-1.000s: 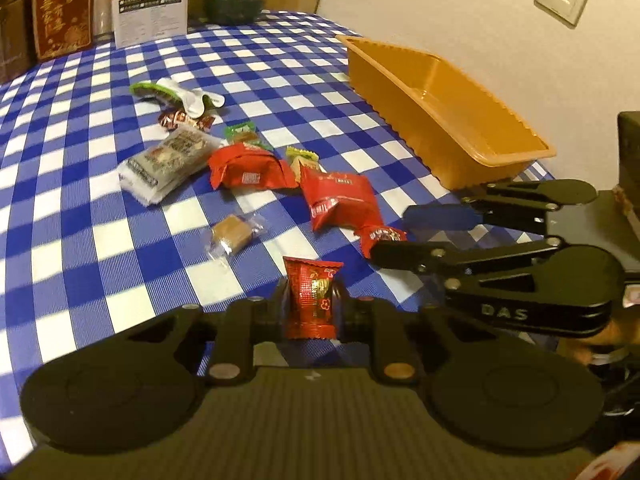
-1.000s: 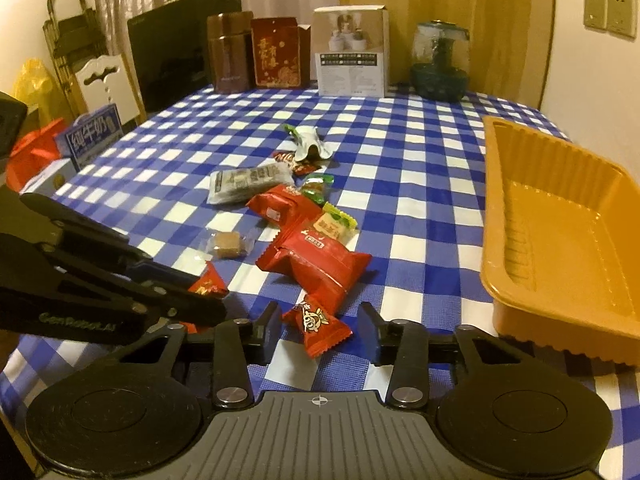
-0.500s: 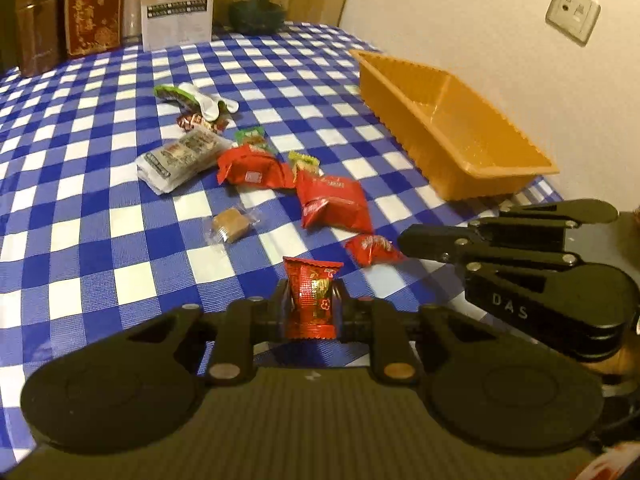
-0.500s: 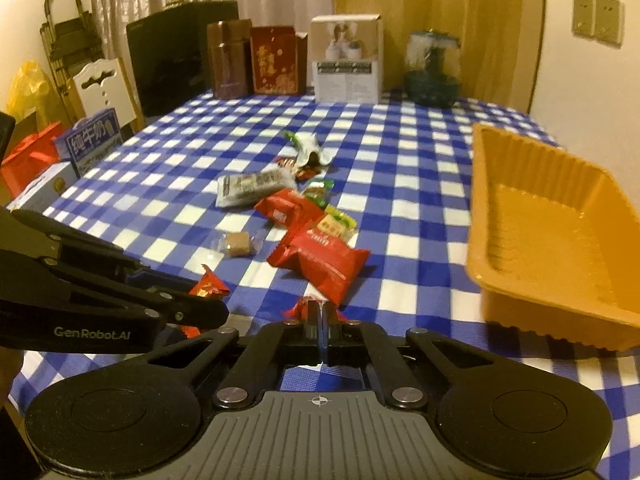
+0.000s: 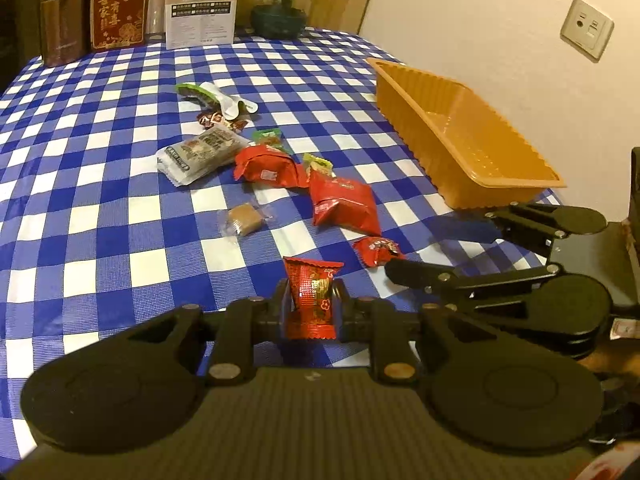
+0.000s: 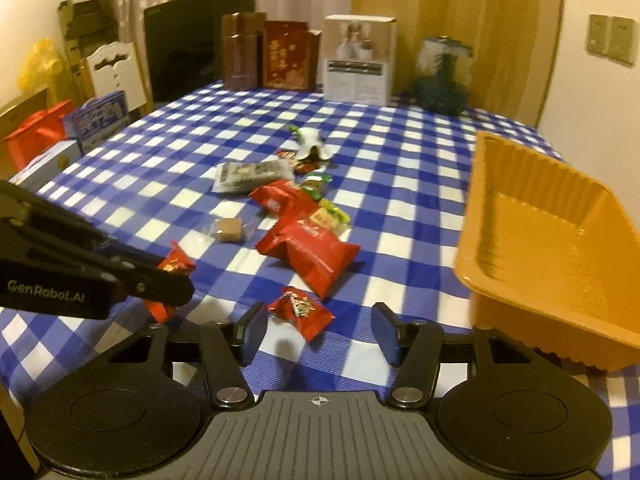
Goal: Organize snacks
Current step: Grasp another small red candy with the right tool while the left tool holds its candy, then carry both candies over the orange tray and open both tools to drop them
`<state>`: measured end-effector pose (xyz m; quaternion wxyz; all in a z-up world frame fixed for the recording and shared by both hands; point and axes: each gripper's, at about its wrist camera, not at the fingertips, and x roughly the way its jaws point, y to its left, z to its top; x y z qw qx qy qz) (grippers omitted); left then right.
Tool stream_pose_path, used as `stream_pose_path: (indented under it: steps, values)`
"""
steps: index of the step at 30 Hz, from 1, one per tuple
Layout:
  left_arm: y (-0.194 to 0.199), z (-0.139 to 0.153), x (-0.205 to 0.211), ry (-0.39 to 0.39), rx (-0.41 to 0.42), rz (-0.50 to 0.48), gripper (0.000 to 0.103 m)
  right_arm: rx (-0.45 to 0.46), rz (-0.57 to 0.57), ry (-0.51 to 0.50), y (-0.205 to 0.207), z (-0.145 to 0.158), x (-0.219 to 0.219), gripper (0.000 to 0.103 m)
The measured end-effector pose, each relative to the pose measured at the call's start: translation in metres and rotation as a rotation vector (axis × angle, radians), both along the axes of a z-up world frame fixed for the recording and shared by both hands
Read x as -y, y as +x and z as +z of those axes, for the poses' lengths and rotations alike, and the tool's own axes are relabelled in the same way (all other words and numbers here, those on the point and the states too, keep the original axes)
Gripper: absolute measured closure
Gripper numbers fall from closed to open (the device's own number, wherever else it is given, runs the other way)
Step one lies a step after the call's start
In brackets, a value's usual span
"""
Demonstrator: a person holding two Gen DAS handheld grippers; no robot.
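My left gripper is shut on a small red snack packet, held above the checked table; it shows in the right wrist view too. My right gripper is open, with a small red candy packet lying on the cloth just ahead between its fingers; the same packet shows in the left wrist view. An empty orange tray stands at the right. Several loose snacks lie mid-table: a large red bag, another red bag, a grey bar and a wrapped brown cube.
Boxes, brown cartons and a glass jar stand along the table's far edge. A wall runs behind the tray. Chairs and bags stand off the left side.
My right gripper was shut about half a second ago and is now open, with the small red candy packet lying on the cloth in front of it. The left gripper keeps its packet and has lifted.
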<state>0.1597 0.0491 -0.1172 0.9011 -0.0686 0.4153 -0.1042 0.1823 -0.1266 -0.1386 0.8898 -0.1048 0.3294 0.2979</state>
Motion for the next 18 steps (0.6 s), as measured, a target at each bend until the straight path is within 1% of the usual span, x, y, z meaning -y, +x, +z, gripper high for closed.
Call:
stream_pose_path:
  steps: [5, 7, 9, 10, 11, 14, 15, 18]
  values:
    - [0.004, -0.005, -0.002, -0.015, -0.007, 0.001, 0.084, -0.005, 0.026, -0.037, 0.011, -0.009, -0.010, 0.046]
    - [0.004, -0.007, -0.003, -0.017, -0.009, 0.000, 0.084, -0.013, 0.035, -0.047, 0.015, -0.013, -0.013, 0.052]
    - [0.005, -0.007, -0.004, -0.020, -0.009, 0.005, 0.084, -0.031, 0.044, -0.035, 0.017, -0.015, -0.014, 0.065]
    - [0.005, -0.007, -0.004, -0.021, -0.010, 0.007, 0.084, -0.039, 0.046, -0.028, 0.018, -0.015, -0.015, 0.068]
    - [0.005, -0.007, -0.004, -0.021, -0.011, 0.009, 0.084, -0.045, 0.051, -0.023, 0.017, -0.015, -0.015, 0.075]
    - [0.005, -0.006, -0.003, -0.017, -0.010, 0.013, 0.084, -0.049, 0.052, -0.020, 0.012, -0.013, -0.018, 0.079]
    - [0.005, -0.005, -0.003, -0.016, -0.009, 0.015, 0.084, -0.052, 0.050, -0.012, 0.010, -0.012, -0.017, 0.085]
    - [0.004, 0.001, -0.001, -0.010, 0.000, 0.017, 0.084, -0.034, 0.044, -0.006, 0.001, -0.005, -0.015, 0.085]
